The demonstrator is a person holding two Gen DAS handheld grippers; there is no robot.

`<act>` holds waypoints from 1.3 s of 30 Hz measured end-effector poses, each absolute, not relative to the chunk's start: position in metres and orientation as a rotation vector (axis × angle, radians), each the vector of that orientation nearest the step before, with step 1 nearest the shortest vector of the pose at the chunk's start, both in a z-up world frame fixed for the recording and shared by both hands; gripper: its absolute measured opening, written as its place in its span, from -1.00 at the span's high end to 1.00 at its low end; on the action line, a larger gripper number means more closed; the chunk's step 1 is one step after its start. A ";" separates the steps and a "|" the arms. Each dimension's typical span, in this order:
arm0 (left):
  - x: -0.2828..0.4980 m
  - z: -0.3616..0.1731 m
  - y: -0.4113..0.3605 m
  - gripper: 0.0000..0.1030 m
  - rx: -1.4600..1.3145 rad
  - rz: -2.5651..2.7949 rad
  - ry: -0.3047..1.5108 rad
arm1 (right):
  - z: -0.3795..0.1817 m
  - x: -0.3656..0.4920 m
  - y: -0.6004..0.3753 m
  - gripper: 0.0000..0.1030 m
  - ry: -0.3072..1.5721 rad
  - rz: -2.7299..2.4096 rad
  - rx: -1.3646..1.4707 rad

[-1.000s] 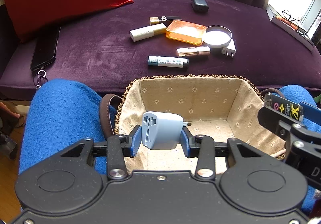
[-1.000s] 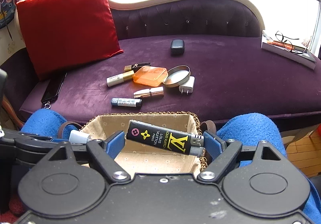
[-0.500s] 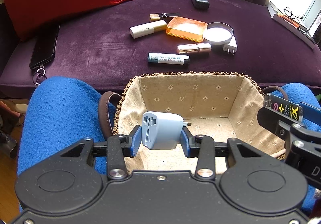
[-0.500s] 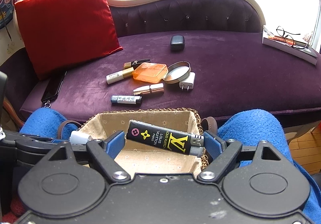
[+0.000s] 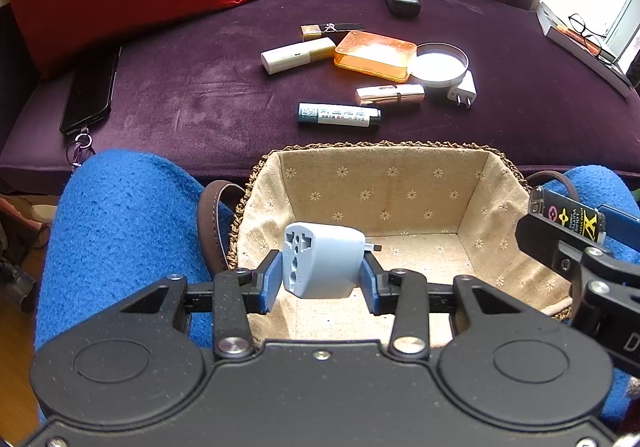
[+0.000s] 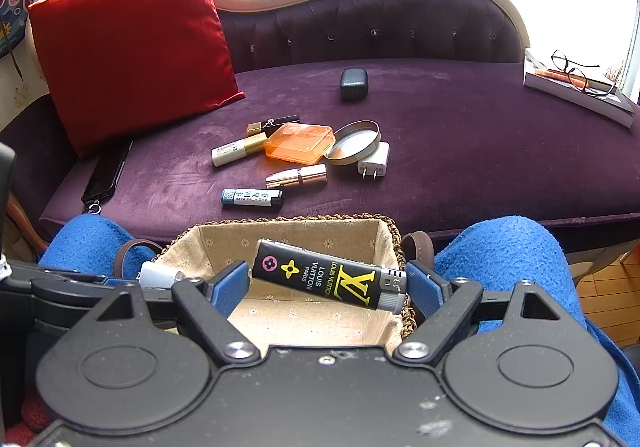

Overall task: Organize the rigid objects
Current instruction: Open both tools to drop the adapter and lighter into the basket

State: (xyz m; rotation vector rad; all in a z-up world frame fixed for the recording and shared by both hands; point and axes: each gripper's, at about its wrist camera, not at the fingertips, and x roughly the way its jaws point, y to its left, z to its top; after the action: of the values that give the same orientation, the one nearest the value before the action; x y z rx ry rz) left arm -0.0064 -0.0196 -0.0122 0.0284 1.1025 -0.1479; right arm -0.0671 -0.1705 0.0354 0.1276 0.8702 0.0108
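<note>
- Left tongs [image 5: 319, 279] are gripping a grey travel adapter [image 5: 320, 263] above the lined basket [image 5: 384, 183].
- Right tongs [image 6: 328, 285] are clamping a black lighter [image 6: 328, 277] endwise, tilted over the basket.
- Risk: that slanted lighter may be slipping out, landing past the rim.

The right gripper [image 6: 326, 285] clamps a black Louis Vuitton lighter [image 6: 328, 275] lengthwise, tilted, above the fabric-lined basket [image 6: 304, 233]; the left gripper's white adapter [image 6: 156, 274] sits at the basket's left edge.
</note>
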 end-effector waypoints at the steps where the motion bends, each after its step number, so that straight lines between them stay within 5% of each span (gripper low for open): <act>1: -0.006 -0.012 -0.019 0.18 0.029 -0.146 1.103 | 0.036 -0.067 -0.171 -0.65 0.870 0.011 0.128; 7: -0.007 -0.009 -0.020 -0.12 0.032 -0.138 1.090 | 0.034 -0.068 -0.171 -0.72 0.870 0.008 0.129; 39: -0.005 -0.009 -0.018 -0.32 0.035 -0.130 1.098 | 0.034 -0.068 -0.171 -0.85 0.874 -0.002 0.142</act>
State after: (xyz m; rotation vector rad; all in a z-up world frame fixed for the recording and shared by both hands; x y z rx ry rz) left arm -0.0047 -0.0178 -0.0088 0.0349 1.0984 -0.1300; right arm -0.0678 -0.1710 0.0339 0.1419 0.8735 -0.0020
